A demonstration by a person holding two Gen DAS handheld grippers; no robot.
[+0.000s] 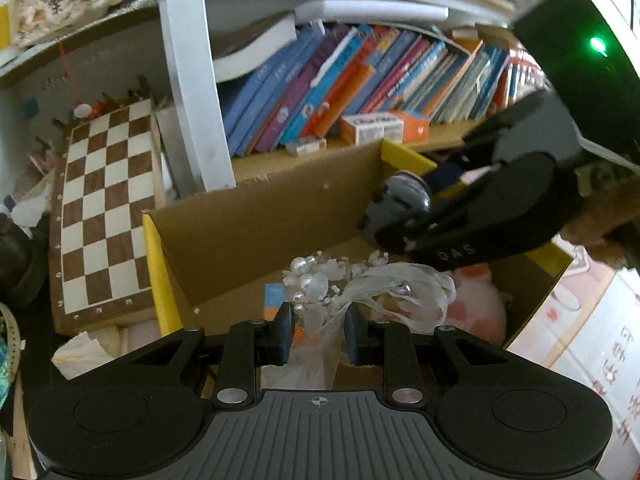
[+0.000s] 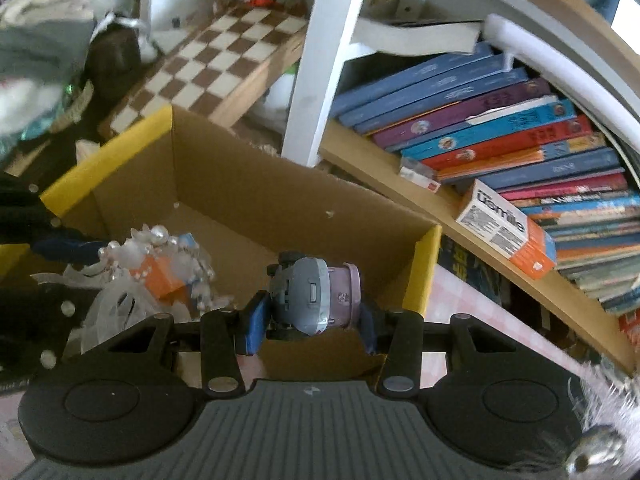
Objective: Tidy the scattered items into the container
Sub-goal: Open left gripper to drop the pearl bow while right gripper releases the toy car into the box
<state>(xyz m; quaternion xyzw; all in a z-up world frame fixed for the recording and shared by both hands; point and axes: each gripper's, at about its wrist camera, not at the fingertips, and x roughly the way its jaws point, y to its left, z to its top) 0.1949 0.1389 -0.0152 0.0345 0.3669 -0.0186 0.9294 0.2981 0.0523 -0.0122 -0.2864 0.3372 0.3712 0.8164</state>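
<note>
Two hand-held grippers over an open cardboard box point(image 1: 256, 216) with yellow-edged flaps, set before a bookshelf point(image 2: 520, 152) and beside a chessboard point(image 1: 106, 208).

The box, largest item, already contains a pink soft object point(image 1: 476, 304) and an orange-and-blue carton point(image 2: 164, 276). Right gripper point(image 2: 314, 320): jaws clenched on a grey-and-pink toy vehicle point(image 2: 316, 294), one blue pad pressing each side; the toy hangs above the box interior near its right-hand wall, and in the left wrist view it appears at the box's far right corner. Left gripper point(image 1: 318, 334): jaws parted only slightly, pads not visibly pressing; between them runs the sheer ribbon of a pearl-and-ribbon hair ornament point(image 1: 340, 280), whose beaded part lies inside the box just ahead of the fingertips.
</note>
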